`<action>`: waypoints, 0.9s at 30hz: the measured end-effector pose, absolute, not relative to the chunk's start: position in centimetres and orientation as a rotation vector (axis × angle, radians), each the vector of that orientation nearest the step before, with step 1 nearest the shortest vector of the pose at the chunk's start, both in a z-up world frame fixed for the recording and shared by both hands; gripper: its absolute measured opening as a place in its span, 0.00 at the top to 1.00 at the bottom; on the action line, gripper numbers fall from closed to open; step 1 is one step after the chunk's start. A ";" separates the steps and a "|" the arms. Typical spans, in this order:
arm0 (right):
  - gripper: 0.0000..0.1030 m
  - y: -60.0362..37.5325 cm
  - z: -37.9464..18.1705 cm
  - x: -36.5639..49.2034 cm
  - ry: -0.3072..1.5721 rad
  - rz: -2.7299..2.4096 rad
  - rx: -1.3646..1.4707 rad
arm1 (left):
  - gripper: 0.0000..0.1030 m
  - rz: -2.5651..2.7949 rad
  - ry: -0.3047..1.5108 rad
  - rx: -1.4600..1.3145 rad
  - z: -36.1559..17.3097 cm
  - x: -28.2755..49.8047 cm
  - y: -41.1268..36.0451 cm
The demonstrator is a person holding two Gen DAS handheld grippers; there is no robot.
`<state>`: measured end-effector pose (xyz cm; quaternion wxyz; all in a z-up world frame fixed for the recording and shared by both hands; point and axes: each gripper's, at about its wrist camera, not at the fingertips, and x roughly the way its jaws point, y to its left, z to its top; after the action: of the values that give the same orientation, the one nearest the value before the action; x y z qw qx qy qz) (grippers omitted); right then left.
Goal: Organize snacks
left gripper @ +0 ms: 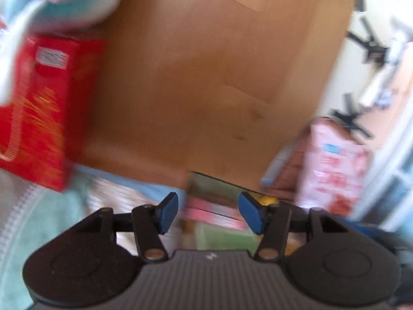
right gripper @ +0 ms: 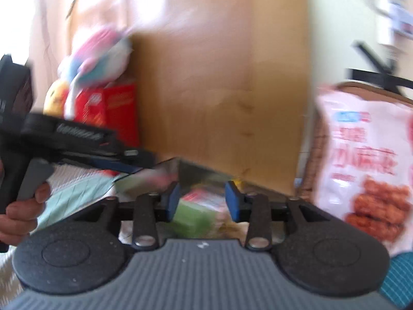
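Observation:
Both views are motion-blurred. My left gripper (left gripper: 207, 213) is open and empty above a clear bin of green and pink snack packs (left gripper: 219, 222). My right gripper (right gripper: 202, 201) is open and empty over the same snack packs (right gripper: 198, 214), at the bin's clear rim (right gripper: 178, 164). A red snack box (left gripper: 38, 113) stands at the left; it also shows in the right wrist view (right gripper: 103, 106). A pink snack bag (left gripper: 333, 165) stands at the right, large in the right wrist view (right gripper: 366, 160). The left gripper's body (right gripper: 64, 137) shows at the left, held in a hand.
A wooden tabletop (left gripper: 206, 77) fills the middle of both views (right gripper: 219, 90). A pastel plush toy (left gripper: 72, 0) lies above the red box, also seen from the right wrist (right gripper: 103, 56). A woven basket (right gripper: 315, 155) sits behind the pink bag. Black stands (left gripper: 366, 44) are beyond the table.

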<state>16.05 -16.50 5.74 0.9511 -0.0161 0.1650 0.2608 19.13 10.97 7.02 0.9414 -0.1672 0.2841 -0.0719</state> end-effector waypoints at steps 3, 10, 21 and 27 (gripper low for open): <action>0.53 -20.8 5.1 16.0 0.366 0.449 0.129 | 0.52 -0.105 0.656 -0.300 5.8 19.9 11.0; 0.60 -23.4 1.3 14.6 0.528 0.535 0.360 | 0.58 -0.131 0.719 -0.283 4.3 19.3 9.0; 0.69 -21.8 0.9 15.6 0.556 0.485 0.258 | 0.51 -0.133 0.698 -0.386 5.2 16.4 9.7; 0.68 -23.8 1.8 11.4 0.552 0.596 0.388 | 0.45 -0.185 0.723 -0.389 4.4 10.3 11.5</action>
<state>11.35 -23.78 1.80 0.9004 0.1875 0.2667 0.2879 10.26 11.50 4.44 0.9128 -0.1886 0.3509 -0.0898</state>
